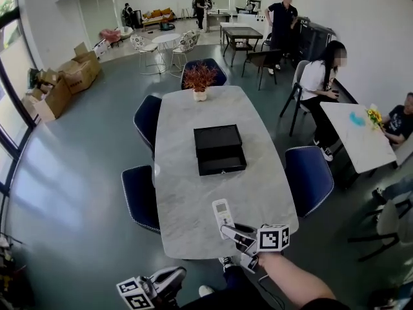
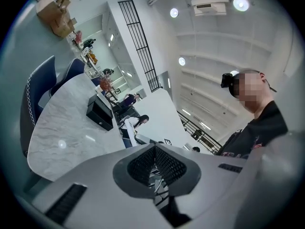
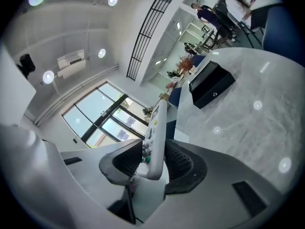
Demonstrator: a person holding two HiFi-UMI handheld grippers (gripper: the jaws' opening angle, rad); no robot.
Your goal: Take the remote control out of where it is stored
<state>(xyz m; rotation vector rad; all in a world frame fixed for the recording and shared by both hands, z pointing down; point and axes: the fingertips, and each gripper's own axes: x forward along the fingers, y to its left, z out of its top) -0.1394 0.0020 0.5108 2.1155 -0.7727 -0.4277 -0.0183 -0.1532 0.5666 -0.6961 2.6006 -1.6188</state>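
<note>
A white remote control (image 1: 222, 213) sticks out over the near end of the marble table (image 1: 187, 186), and my right gripper (image 1: 237, 234) is shut on its lower end. In the right gripper view the remote control (image 3: 155, 137) stands upright between the two pads of the right gripper (image 3: 152, 163), buttons to the left. The black drawer box (image 1: 219, 148) sits mid-table beyond it, and the drawer box (image 3: 211, 85) shows a small knob on its front. My left gripper (image 1: 164, 283) hangs low at the left, off the table. Its pads meet with nothing between them in the left gripper view (image 2: 155, 165).
Blue chairs (image 1: 308, 176) (image 1: 141, 196) stand along both sides of the table. A potted red plant (image 1: 200, 81) is at the far end. Seated people (image 1: 319, 86) and a white table (image 1: 358, 134) are at the right. Cardboard boxes (image 1: 71, 76) are at the far left.
</note>
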